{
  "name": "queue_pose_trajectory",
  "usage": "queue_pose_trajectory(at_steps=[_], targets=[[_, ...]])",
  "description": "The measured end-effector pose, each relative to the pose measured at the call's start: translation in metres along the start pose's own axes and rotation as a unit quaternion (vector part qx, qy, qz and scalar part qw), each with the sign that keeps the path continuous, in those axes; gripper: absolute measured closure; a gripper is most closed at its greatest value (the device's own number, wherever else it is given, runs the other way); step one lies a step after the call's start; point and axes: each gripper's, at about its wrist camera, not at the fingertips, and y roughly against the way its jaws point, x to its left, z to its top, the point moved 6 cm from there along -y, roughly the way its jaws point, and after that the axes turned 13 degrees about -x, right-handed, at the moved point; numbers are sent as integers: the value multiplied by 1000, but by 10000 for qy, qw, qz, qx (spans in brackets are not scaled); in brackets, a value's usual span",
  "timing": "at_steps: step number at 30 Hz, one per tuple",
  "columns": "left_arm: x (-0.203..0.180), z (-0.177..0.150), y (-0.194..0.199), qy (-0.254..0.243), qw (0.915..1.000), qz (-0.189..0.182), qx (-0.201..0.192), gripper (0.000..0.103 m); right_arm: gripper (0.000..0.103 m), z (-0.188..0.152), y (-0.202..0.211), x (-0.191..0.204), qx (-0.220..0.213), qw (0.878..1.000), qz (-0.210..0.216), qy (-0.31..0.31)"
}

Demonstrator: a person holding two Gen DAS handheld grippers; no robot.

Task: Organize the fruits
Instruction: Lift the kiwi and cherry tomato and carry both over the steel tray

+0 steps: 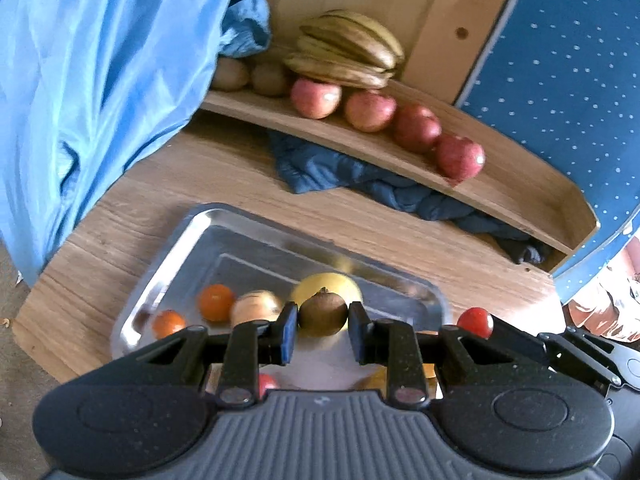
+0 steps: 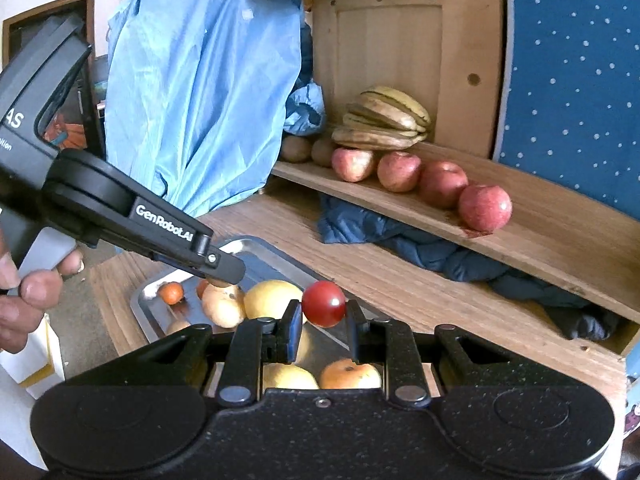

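Note:
My left gripper [image 1: 323, 320] is shut on a brown kiwi [image 1: 322, 315] and holds it above the steel tray [image 1: 184, 248]. My right gripper [image 2: 323, 320] is shut on a small red tomato [image 2: 323, 303], also above the tray [image 2: 260, 252]; that tomato shows at the right of the left wrist view [image 1: 475, 321]. The left gripper's finger [image 2: 216, 266] shows from the side in the right wrist view. In the tray lie a yellow fruit [image 1: 328, 284], small oranges [image 1: 216, 302] and a pale onion-like fruit [image 1: 256, 306]. The wooden shelf [image 1: 520, 184] holds several red apples [image 1: 370, 111], bananas [image 1: 348, 50] and kiwis [image 1: 268, 78].
A light blue cloth [image 1: 92, 80] hangs at the left. A dark blue cloth [image 1: 384, 184] lies under the shelf on the wooden table [image 1: 160, 184]. A blue dotted panel [image 1: 568, 60] stands at the right. A hand [image 2: 24, 300] grips the left gripper's handle.

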Motion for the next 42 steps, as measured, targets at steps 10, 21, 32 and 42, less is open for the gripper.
queue_pose_trajectory(at_steps=[10, 21, 32, 42], targets=[[60, -6, -11, -25, 9991, -79, 412, 74, 79, -17, -38, 45, 484, 9987, -54, -134], [89, -16, -19, -197, 9960, -368, 793, 73, 78, -30, -63, 87, 837, 9958, -188, -323], [92, -14, -23, -415, 9925, -739, 886, 73, 78, -33, -67, 102, 922, 9934, -529, -442], [70, -14, -34, -758, 9858, -1157, 956, 73, 78, -42, -61, 100, 987, 9892, -926, -571]])
